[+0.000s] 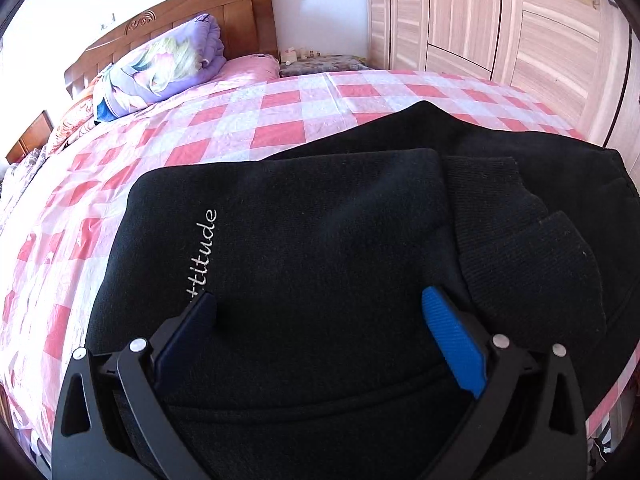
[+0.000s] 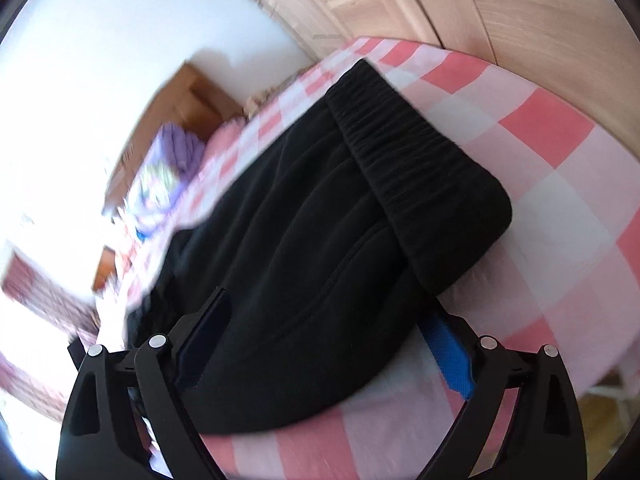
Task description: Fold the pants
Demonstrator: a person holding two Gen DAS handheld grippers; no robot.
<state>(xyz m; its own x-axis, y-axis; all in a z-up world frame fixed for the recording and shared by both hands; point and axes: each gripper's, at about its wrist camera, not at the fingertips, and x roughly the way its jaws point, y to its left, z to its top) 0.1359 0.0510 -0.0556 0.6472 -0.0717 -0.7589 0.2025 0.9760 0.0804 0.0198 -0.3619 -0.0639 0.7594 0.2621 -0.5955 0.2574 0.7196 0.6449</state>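
Black sweatpants (image 1: 328, 220) lie folded on the bed, with white script lettering (image 1: 204, 252) on the top layer and ribbed cuffs (image 1: 520, 240) to the right. My left gripper (image 1: 320, 310) hovers over the near part of the fold, open, its blue pad (image 1: 452, 344) clear of the cloth. In the right wrist view the pants (image 2: 304, 240) end in an elastic waistband (image 2: 420, 168). My right gripper (image 2: 326, 318) is open around the near edge of the pants; cloth lies between the wide jaws, which do not pinch it.
The bed has a pink and white checked sheet (image 1: 280, 120). A folded purple quilt (image 1: 160, 68) and a pink pillow (image 1: 248, 66) lie by the wooden headboard (image 1: 240, 12). A nightstand (image 1: 320, 62) and a wardrobe (image 1: 500, 20) stand beyond the bed.
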